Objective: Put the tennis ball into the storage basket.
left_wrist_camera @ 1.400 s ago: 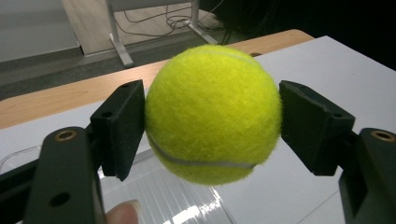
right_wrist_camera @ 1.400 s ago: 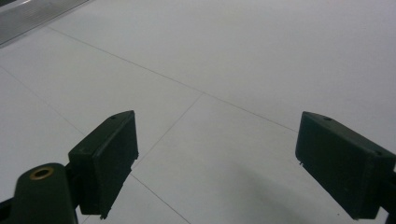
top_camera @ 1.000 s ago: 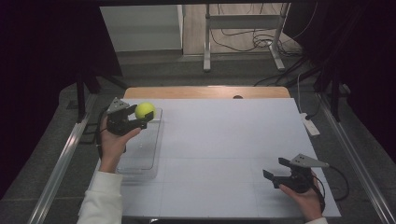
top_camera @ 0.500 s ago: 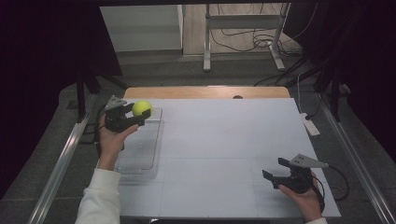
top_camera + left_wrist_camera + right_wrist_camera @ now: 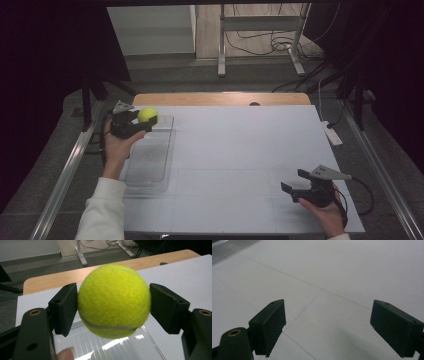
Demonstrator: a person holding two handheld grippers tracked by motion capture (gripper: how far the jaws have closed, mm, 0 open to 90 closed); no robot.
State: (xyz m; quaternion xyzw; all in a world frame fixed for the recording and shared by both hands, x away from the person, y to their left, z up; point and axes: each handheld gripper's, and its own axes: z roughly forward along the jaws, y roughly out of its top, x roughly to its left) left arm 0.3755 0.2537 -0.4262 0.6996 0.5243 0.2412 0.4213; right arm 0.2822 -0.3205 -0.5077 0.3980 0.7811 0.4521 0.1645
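I hold the tennis ball [image 5: 114, 300] tight in my left gripper [image 5: 134, 123], above the clear tray's [image 5: 150, 172] far end. I should lower it slowly, then let go. My right gripper [image 5: 295, 183] waits wide open, holding nothing, over the table [image 5: 240, 150].

We see a white sleeve [image 5: 102, 210] on our left arm. Our left gripper [image 5: 113, 302] is matte black, with blocky padded fingers [image 5: 63, 307] and brass-ringed screw holes. Our right gripper [image 5: 295, 181] is black too, topped by a grey three-cornered plate [image 5: 327, 173], with a black cable [image 5: 362, 192] trailing off beside that plate.
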